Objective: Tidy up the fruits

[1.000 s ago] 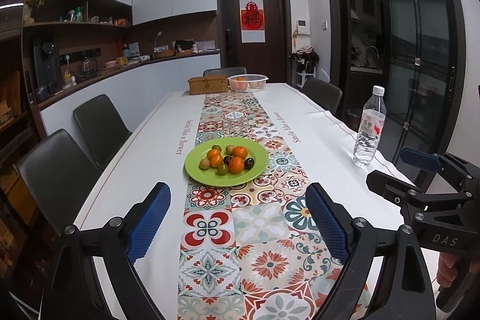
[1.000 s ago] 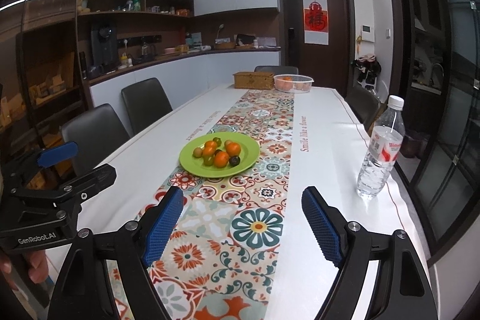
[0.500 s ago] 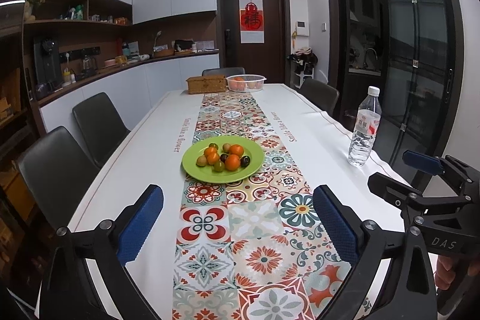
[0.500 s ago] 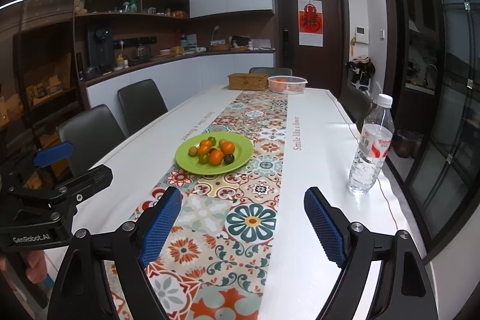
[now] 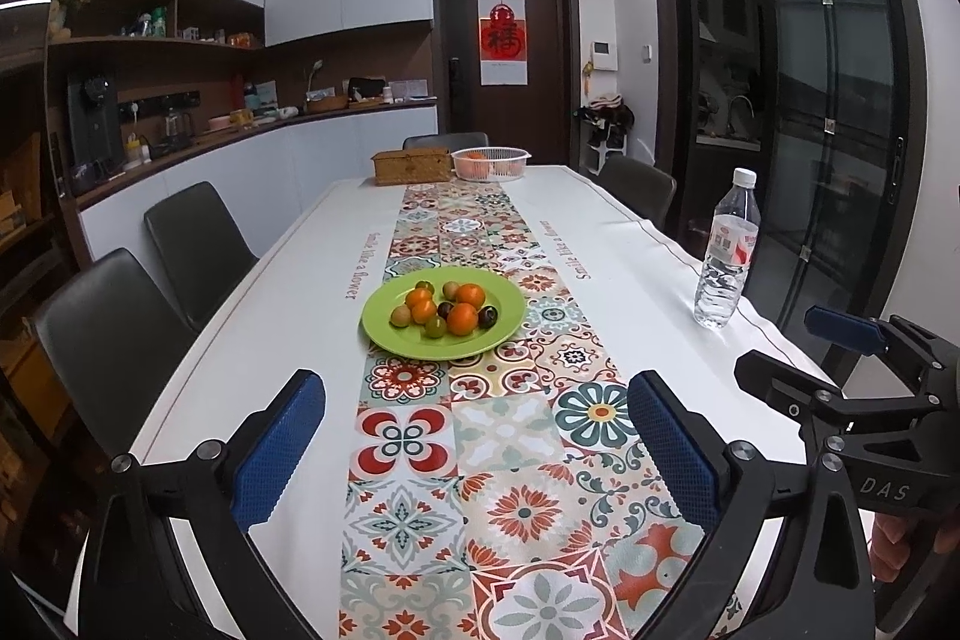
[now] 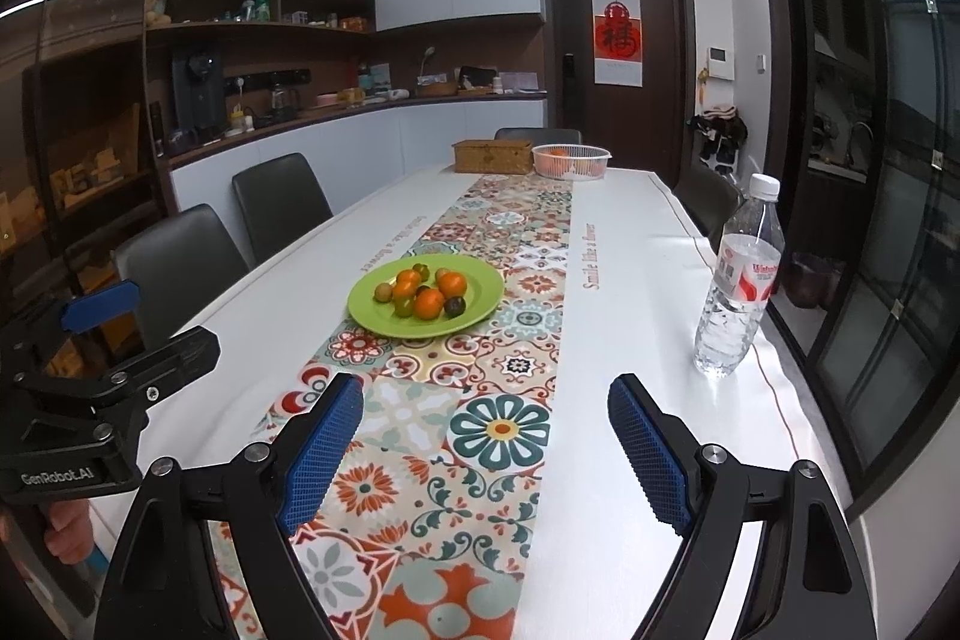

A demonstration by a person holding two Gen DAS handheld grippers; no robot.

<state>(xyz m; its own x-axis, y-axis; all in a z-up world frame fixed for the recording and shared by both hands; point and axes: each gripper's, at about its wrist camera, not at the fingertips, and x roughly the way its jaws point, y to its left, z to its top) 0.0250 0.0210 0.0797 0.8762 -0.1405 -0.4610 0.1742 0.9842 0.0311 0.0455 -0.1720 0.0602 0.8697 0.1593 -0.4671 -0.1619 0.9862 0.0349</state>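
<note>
Since the earlier frames, the left claw [image 5: 477,451] has just been opening its jaws wider, with nothing between them, and both views are now showing a little more of the near desk [image 5: 270,328] than before. Both claws are hovering over the near end of the desk, pointing slightly downward toward the fruits. The right claw [image 6: 486,454] is also released, its blue pads [image 6: 651,454] standing apart and grasping nothing; below it only the patterned runner [image 6: 474,400] is lying. A hand [image 6: 69,529] is showing at the edge of the right wrist view, holding the left claw's handle.

Further on, a green plate [image 5: 444,313] is sitting on the runner, about in the middle of the desk's width. On it a small pile of fruits [image 5: 444,310] is resting: orange ones, a few greenish ones and two dark ones, all round, so no long axis is showing. Nothing is standing between the claws and the plate. To the right, well apart from the plate, a clear water bottle [image 5: 726,253] is standing upright near the desk's edge.

At the far end, a woven box [image 5: 411,166] and a white basket [image 5: 491,162] with something orange inside are standing just beside each other. Dark chairs [image 5: 198,244] are lining the left side.
</note>
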